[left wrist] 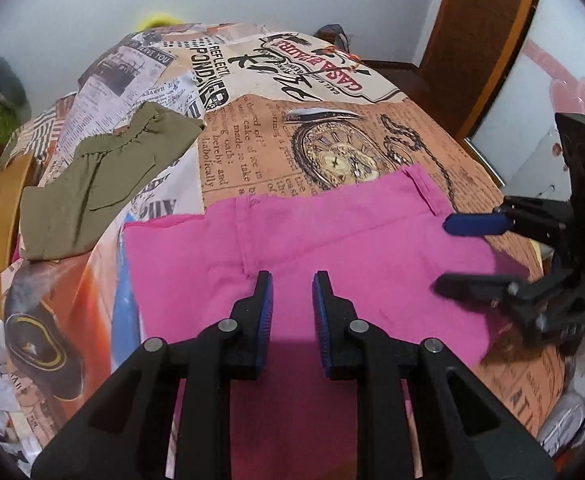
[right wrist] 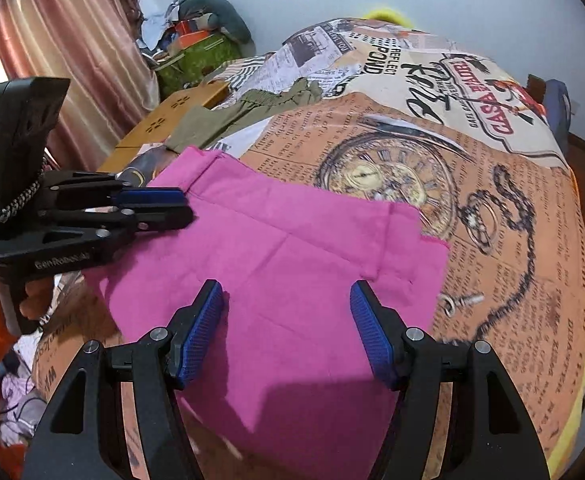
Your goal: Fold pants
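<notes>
A: Where are the pants?
B: The pink pants (left wrist: 312, 240) lie flat on the printed cloth (right wrist: 492, 208), with olive shorts (left wrist: 104, 184) off to the side.
A: And the tongs?
B: The left tongs (left wrist: 292, 280) stand narrowly apart and the right tongs (right wrist: 286, 288) stand wide; both hover over the pants, gripping nothing.

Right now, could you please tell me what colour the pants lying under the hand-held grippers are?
The pants are bright pink, plain with no pattern; the right wrist view shows them best.
</notes>
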`<act>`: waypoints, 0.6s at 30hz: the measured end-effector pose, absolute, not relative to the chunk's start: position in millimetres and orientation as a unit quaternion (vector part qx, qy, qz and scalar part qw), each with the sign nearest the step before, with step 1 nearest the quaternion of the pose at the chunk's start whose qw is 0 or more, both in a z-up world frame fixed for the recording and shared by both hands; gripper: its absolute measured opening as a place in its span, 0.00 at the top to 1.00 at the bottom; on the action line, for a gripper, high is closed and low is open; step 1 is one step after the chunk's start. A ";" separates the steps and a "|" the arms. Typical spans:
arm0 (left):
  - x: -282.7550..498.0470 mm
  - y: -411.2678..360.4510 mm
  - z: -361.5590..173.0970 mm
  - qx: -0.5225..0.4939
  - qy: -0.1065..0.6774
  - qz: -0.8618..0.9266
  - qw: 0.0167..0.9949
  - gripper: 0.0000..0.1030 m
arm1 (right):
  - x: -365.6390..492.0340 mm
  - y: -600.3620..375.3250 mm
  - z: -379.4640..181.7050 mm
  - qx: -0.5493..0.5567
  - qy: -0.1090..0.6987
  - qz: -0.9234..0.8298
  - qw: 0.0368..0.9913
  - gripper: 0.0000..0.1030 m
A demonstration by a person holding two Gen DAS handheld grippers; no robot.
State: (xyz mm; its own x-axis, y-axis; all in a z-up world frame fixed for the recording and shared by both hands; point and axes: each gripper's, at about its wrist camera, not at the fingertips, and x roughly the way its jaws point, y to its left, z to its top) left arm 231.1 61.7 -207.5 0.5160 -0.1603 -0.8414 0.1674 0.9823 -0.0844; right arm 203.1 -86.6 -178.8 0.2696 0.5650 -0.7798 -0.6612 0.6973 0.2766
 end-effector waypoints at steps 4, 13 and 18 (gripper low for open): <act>208.2 64.8 -203.1 0.011 0.477 -0.096 0.874 0.80 | 190.6 -105.2 -178.1 -0.050 0.472 0.378 0.795 0.39; 171.8 88.6 -206.1 -0.013 0.486 -0.065 0.871 0.80 | 169.6 -136.0 -179.1 -0.043 0.487 0.355 0.796 0.39; 167.3 106.3 -201.5 -0.042 0.488 -0.045 0.871 0.79 | 168.4 -142.9 -170.6 -0.041 0.473 0.336 0.813 0.39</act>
State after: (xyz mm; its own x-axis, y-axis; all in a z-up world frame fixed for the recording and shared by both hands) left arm 167.3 106.3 -201.5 0.5204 -0.1190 -0.8456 0.0371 0.9925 -0.1168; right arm 168.4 -142.9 -170.6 0.3263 0.5084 -0.7969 -0.5855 0.7706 0.2519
